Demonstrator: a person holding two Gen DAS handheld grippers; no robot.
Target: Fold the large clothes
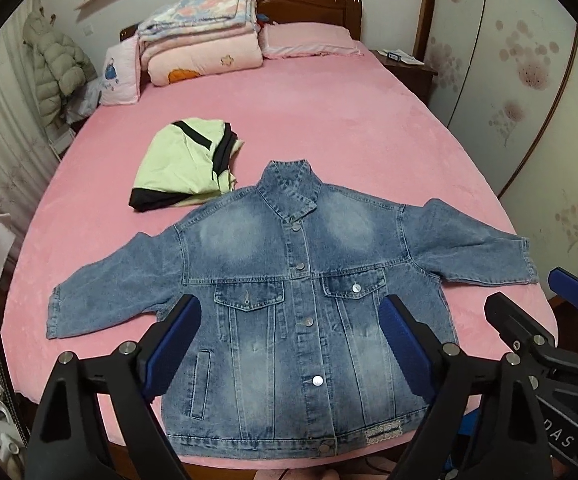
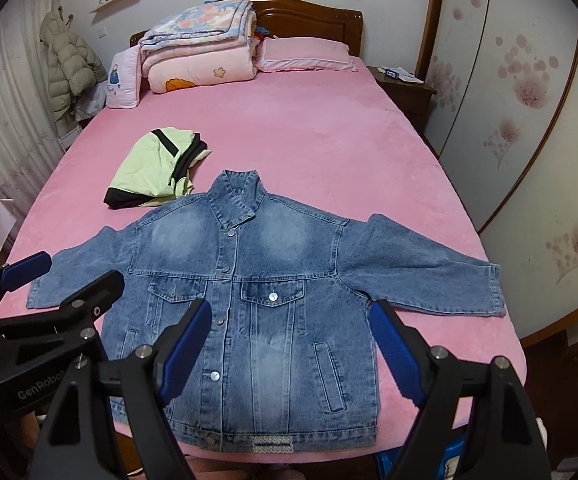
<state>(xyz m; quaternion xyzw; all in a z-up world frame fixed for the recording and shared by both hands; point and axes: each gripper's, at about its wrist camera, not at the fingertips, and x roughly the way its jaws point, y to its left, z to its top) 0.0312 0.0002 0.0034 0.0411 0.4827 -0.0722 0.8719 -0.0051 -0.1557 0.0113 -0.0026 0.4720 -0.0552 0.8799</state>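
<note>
- The denim jacket (image 1: 301, 312) was laid flat, front up and buttoned, near the foot of the pink bed (image 1: 329, 120), both sleeves spread out.
- No fold was yet seen; the step was judged to be the approach.
- The left gripper (image 1: 291, 336) and right gripper (image 2: 289, 344) were held wide above the jacket, nothing gripped.
- Next, a sleeve would probably need gripping and folding inward.
- A folded green garment (image 1: 185, 164) was left beside the collar.

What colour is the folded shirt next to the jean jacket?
The folded shirt is light green with black bands. It shows best in the left wrist view.
</note>
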